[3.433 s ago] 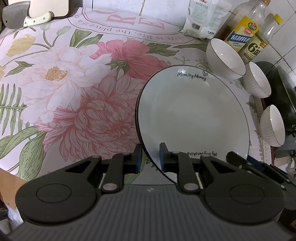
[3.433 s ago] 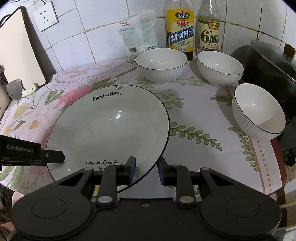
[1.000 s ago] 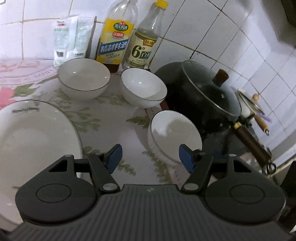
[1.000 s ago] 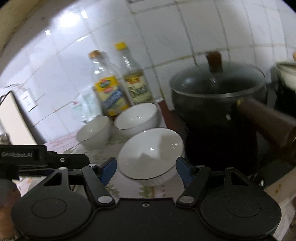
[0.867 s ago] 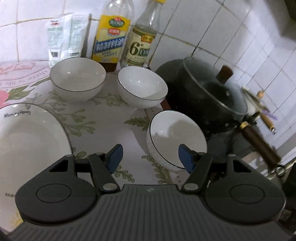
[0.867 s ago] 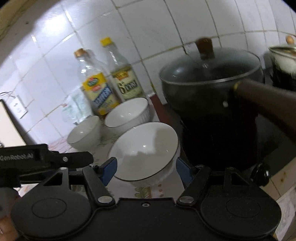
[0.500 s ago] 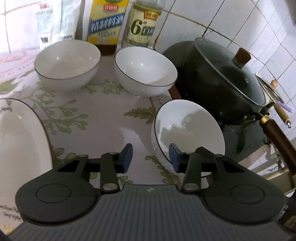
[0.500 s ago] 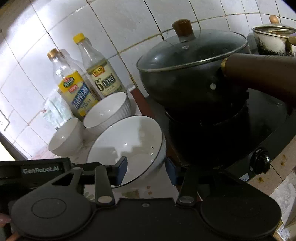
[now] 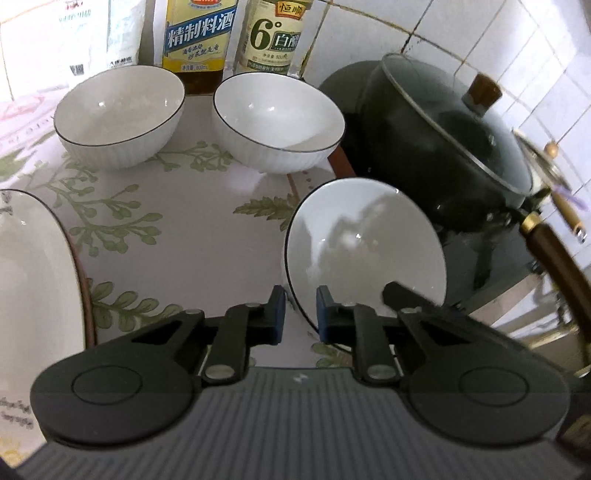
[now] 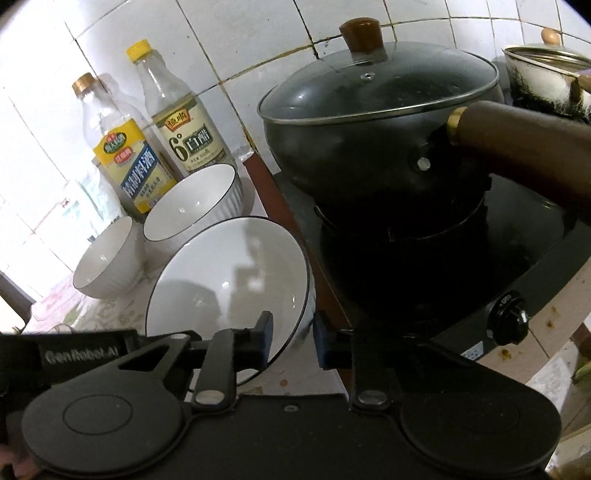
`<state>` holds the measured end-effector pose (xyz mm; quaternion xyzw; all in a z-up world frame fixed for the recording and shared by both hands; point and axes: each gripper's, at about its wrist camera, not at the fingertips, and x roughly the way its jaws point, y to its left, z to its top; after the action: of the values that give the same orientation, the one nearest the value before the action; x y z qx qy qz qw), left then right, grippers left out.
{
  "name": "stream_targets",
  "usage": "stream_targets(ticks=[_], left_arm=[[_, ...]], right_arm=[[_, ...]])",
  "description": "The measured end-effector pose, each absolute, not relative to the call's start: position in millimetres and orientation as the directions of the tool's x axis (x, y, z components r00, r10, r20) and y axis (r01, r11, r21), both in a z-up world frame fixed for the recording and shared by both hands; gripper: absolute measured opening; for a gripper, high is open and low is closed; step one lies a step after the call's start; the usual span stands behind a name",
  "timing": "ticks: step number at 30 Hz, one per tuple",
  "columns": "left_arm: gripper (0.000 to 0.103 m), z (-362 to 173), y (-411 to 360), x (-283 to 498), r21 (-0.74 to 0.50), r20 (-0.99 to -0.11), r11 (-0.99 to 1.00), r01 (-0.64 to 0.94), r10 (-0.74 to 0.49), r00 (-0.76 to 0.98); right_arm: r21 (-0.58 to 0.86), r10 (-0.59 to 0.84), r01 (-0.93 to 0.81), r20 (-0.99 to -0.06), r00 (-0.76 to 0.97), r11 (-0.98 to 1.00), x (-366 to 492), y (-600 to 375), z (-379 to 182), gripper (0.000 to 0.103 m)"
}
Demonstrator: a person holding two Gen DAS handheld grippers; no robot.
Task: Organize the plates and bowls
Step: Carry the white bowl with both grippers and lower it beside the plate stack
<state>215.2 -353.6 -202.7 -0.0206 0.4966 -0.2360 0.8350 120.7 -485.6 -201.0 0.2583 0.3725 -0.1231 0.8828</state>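
Observation:
A white bowl with a dark rim (image 9: 365, 243) sits at the counter's right edge by the stove; it also shows in the right wrist view (image 10: 229, 280). My left gripper (image 9: 300, 314) is shut on its near left rim. My right gripper (image 10: 292, 338) is shut on its near right rim. Two more white bowls, the left bowl (image 9: 120, 114) and the middle bowl (image 9: 279, 122), stand behind it; both also show in the right wrist view, the left bowl (image 10: 107, 267) and the middle bowl (image 10: 194, 206). A large white plate (image 9: 33, 280) lies at the left.
A dark lidded pot (image 9: 443, 147) with a brown handle (image 9: 557, 266) sits on a black stove (image 10: 480, 266) right beside the held bowl. Two bottles (image 9: 199, 33) and a packet (image 9: 70, 40) stand against the tiled wall. A steel pot (image 10: 543, 79) is at far right.
Both grippers left the large plate, swung right to the bowl by the stove, then closed from wide open onto its rim, one on each side.

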Motion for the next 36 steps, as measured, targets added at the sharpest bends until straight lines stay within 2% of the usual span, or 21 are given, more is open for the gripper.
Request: stream_targets(ticks=[9,20,26,31,36], left_arm=[[0.016,-178,-331,193,-0.272,-0.83,0.899,0.342,-0.399,0.389],[0.016,-157,-288,167,-0.248,-0.838,0.919,0.308,-0.363,0.407],[0.016,-163,-273,161,-0.243,-0.848,0.93,0.275,-0.341,0.406],[0.015,-171,-271,153,-0.183,-0.852,0.95,0.254,-0.282,0.441],[0.016,-181,-263,158,-0.205,-0.865,0.952,0.228,-0.285,0.413]], right_arm=[[0.402,0.038,0.39,-0.735,0.677,0.828,106,-476,-175,0.024],[0.387,0.123,0.263,-0.735,0.667,0.884,101,-440,-142,0.024],[0.373,0.161,0.205,-0.745,0.647,0.905,104,-425,-141,0.024],[0.383,0.192,0.19,-0.76,0.62,0.904,111,-417,-156,0.023],[0.379,0.205,0.179,-0.774,0.598,0.908,114,-411,-165,0.023]])
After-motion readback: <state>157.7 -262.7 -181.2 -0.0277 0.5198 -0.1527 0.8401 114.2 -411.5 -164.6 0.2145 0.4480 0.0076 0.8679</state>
